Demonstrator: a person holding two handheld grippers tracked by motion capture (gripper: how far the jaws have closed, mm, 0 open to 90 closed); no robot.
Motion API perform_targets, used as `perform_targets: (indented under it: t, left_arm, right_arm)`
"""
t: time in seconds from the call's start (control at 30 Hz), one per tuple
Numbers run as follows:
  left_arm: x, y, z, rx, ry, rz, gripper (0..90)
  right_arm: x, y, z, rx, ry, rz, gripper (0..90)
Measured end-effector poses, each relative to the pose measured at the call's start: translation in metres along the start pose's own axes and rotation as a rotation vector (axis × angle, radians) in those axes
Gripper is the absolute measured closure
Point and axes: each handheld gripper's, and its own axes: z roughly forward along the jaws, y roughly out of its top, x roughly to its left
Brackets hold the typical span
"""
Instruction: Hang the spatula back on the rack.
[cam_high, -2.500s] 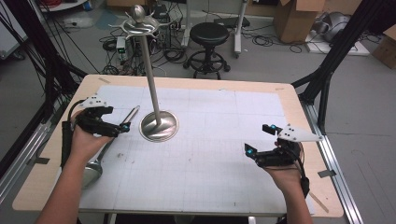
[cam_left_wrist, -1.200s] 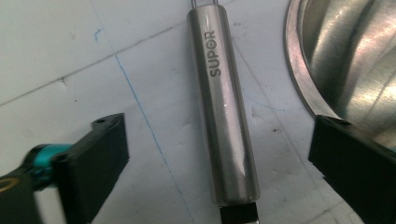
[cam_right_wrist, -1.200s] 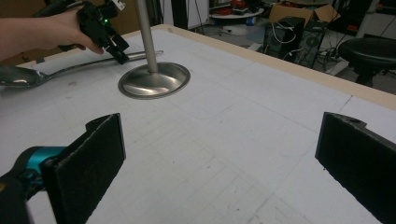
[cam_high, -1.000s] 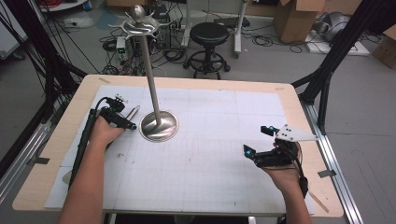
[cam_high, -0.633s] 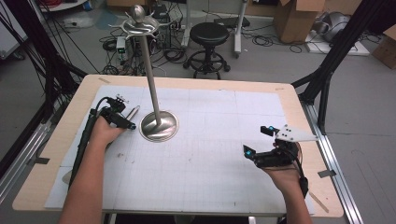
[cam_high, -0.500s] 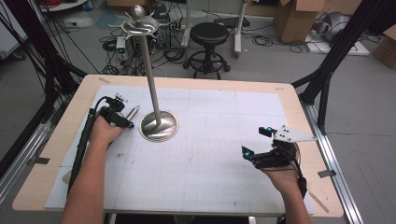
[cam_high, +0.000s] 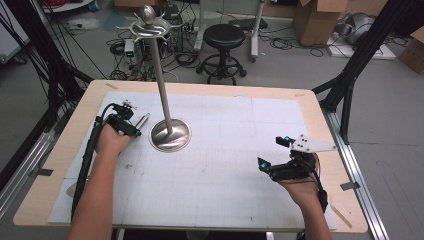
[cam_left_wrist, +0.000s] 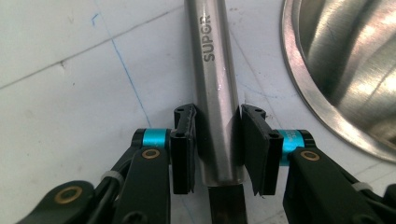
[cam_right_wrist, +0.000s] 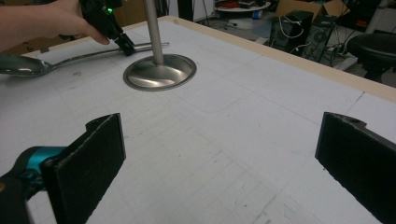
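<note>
We take the step in hand to be the pick-up of the ladle (cam_right_wrist: 70, 58). It lies flat on the table (cam_high: 225, 200) with the end of its steel handle (cam_left_wrist: 217, 93) just beside the round base of the stand (cam_high: 170, 135), and its bowl lies away from that base, toward the person's side.

The left gripper (cam_left_wrist: 218, 140) has just been closing, and its pads now pinch the handle from both sides near that end. The right gripper (cam_high: 274, 154) rests on the table well apart from the stand, on the person's right, with its jaws spread wide and nothing between them.

Next move, as we judge it: lift the handle clear of the base rim without knocking the pole, then raise the ladle toward the hooks (cam_high: 148, 25) at the stand's top. The long bowl end may sag and pivot in the grip.
</note>
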Motion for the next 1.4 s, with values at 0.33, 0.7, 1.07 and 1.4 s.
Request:
perform_targets:
  t: [0.33,0.7,1.07,1.4]
  left_arm:
    - [-0.002,-0.001,-0.003,-0.006,-0.003,0.042,68.7]
    - [0.005,-0.008,-0.049,-0.163,-0.047,-0.001,68.9]
    - [0.014,-0.018,-0.107,-0.435,-0.121,-0.028,69.1]
    - [0.008,-0.02,-0.131,-0.576,-0.169,0.003,69.1]
  right_arm:
    - [-0.001,-0.001,0.0,0.002,-0.002,-0.003,0.4]
    - [-0.001,-0.001,-0.001,0.004,-0.002,0.007,0.4]
    - [0.0,-0.001,0.0,0.002,0.0,-0.002,0.4]
    - [0.0,-0.001,0.0,0.007,-0.001,-0.001,0.4]
